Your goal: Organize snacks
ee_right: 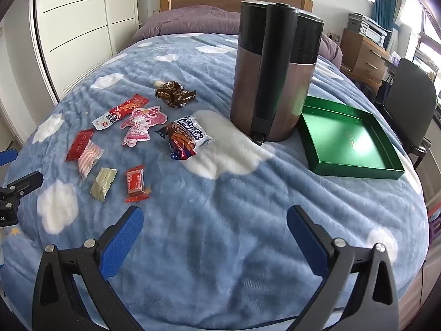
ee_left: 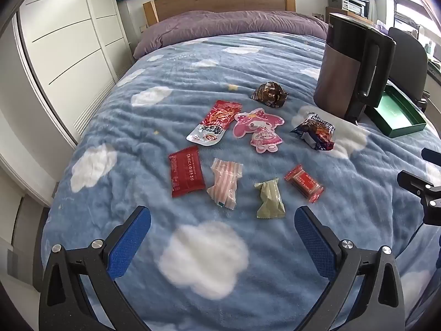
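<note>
Several snack packets lie on a blue cloud-print blanket (ee_left: 275, 289). Among them are a red flat packet (ee_left: 186, 175), a pink striped packet (ee_left: 224, 183), a green candy (ee_left: 268, 198), a small red candy (ee_left: 303, 183), a pink character pouch (ee_left: 257, 129), a red-and-white packet (ee_left: 216, 122), a brown wrapper (ee_left: 270, 95) and a blue cookie pack (ee_left: 314, 135). An empty green tray (ee_right: 358, 167) lies at the right. My left gripper (ee_left: 223, 223) is open and empty, hovering just short of the candies. My right gripper (ee_right: 215, 222) is open and empty over bare blanket.
A tall brown-and-black kettle (ee_right: 273, 74) stands between the snacks and the tray. Purple pillows (ee_left: 226, 24) and a wooden headboard lie at the back. A white wardrobe (ee_left: 69, 41) is at the left, a dark chair (ee_right: 413, 93) and desk at the right.
</note>
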`<state>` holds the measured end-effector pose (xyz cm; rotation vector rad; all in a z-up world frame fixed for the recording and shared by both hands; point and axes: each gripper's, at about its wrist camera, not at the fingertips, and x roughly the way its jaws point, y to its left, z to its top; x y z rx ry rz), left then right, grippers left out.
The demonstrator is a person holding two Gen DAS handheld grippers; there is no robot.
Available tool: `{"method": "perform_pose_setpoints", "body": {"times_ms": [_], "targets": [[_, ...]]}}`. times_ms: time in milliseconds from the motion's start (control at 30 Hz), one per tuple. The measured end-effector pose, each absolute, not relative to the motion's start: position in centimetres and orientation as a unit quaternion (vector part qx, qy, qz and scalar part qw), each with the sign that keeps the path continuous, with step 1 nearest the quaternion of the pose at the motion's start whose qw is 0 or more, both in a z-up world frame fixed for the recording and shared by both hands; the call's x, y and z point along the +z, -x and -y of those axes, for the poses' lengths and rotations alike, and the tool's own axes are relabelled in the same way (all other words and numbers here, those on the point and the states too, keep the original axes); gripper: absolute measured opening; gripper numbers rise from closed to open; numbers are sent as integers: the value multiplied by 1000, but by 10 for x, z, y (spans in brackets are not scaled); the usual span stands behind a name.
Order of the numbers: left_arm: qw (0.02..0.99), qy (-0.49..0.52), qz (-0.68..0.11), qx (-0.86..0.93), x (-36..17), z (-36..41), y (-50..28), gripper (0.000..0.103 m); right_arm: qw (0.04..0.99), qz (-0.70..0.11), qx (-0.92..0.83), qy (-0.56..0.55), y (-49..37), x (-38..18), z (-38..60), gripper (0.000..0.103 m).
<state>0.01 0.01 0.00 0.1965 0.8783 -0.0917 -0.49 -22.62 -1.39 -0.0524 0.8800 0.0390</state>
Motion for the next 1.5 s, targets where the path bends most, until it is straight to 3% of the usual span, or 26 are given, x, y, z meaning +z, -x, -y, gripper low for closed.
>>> {"method": "perform_pose_setpoints", "body": {"times_ms": [1500], "targets": [[902, -58, -427, -16, 9, -15, -13, 102, 916, -401, -5, 3, 7, -6, 232, 103]]}}
